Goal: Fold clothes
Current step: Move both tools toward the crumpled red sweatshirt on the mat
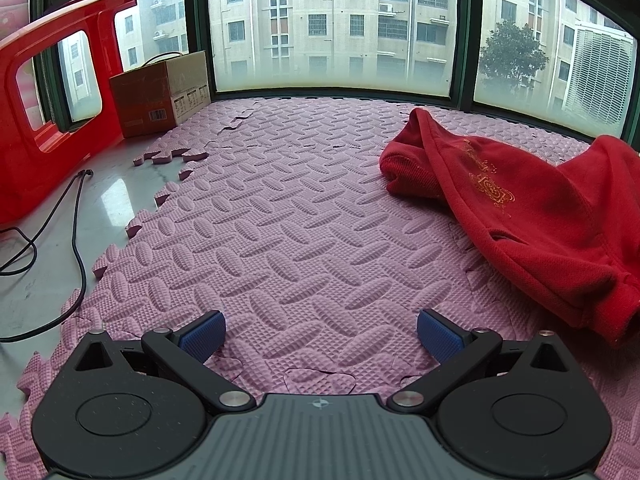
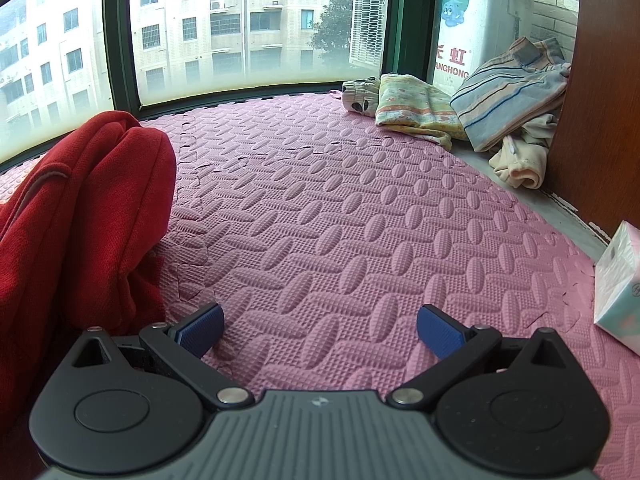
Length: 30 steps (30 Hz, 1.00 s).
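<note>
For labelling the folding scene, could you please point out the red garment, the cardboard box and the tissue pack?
Red garment [image 1: 532, 216]: left wrist view, on its front fabric below the gold embroidery.
Cardboard box [image 1: 146, 106]: left wrist view, on its brown side face.
Tissue pack [image 2: 618, 288]: right wrist view, on its facing side.

Soft, even daylight enters through the windows [image 1: 332, 28], casting only faint shadows. A pale glare patch lies on the glossy sill [image 1: 114, 204]. Both fisheye views bend strongly at the edges, with dark corners.
</note>
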{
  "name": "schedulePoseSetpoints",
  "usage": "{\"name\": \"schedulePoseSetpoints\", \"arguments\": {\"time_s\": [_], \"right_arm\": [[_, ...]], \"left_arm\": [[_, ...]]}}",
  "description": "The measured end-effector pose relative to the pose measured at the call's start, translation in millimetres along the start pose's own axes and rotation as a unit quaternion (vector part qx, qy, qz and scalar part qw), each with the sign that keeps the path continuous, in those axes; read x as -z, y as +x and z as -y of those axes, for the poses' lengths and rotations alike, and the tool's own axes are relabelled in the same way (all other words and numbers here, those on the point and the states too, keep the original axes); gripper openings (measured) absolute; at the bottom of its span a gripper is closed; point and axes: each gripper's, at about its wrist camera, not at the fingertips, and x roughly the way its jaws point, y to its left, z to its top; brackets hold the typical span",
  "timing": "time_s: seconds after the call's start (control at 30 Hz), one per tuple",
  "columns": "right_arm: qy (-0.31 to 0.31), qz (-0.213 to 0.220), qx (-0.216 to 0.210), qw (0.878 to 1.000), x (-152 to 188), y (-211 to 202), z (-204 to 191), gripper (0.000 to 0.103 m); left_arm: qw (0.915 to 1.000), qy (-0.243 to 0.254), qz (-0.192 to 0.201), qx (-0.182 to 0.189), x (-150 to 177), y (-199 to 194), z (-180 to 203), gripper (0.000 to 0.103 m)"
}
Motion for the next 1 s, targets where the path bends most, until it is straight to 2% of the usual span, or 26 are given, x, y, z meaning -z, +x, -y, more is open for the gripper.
{"name": "schedulePoseSetpoints", "arguments": {"time_s": [0.13, 0.33, 1.0], "right_arm": [[-0.008, -0.001, -0.013, 1.0, 3.0, -4.9, 2.7, 0.103], [-0.03, -0.002, -0.025, 0.999, 11.0, -15.1, -0.2, 0.103], [-0.037, -0.012, -0.078, 0.996, 38.2, -57.3, -7.3, 0.101]], "left_arm": [[0.9999, -0.005, -0.003, -0.011, 1.1, -4.4, 3.7, 0.103], [0.9999, 0.01, -0.003, -0.008, 6.7, -17.5, 17.8, 0.103], [0.999, 0.013, -0.003, 0.042, 17.3, -55.2, 50.8, 0.103]]}}
